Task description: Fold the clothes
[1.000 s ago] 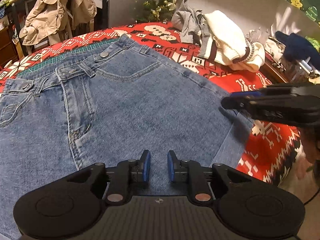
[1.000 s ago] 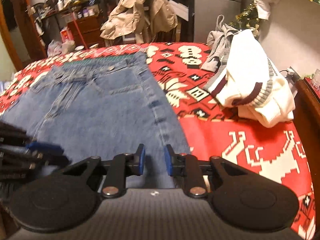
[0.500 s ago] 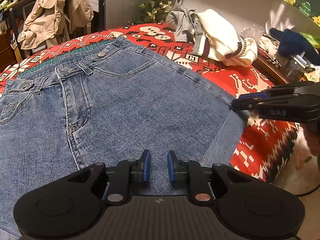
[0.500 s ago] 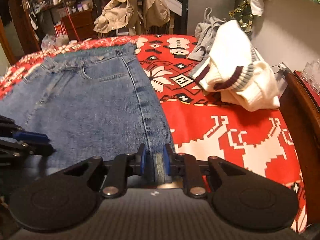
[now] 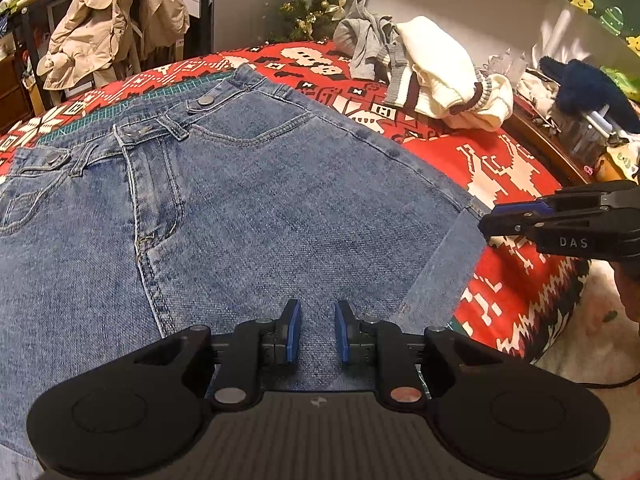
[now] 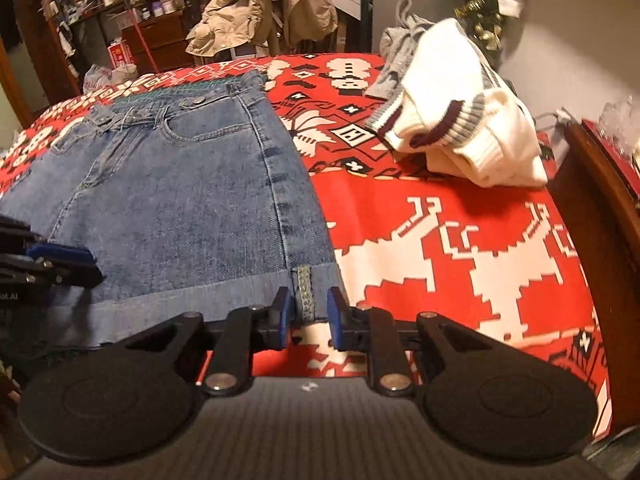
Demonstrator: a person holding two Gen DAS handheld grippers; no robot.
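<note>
One wide desk point(image 6: 460, 220) fills the room's middle, draped in a red cloth with white pixel patterns. Most of its near half is taken by the denim shorts point(image 5: 248, 208), spread flat, front side up, waistband away from the person and turned-up hem toward the desk's near edge. A green cutting mat point(image 5: 120, 110) peeks out beyond the waistband. On the far right of the desk sits a crumpled white sweater point(image 6: 460, 120) with dark and grey striped cuffs, touching a grey garment point(image 5: 364, 48) behind it. Off the desk, a beige coat point(image 6: 264, 4) hangs over dark furniture.

The left gripper point(image 5: 317, 334) hovers over the lower middle of the shorts, its blue pads a small gap apart with nothing pinched between them. The right gripper point(image 6: 306, 314) sits at the right corner of the hem, its pads slightly apart on either side of the side seam; the seam lies in the gap, but I can't tell whether the pads press on it.
</note>
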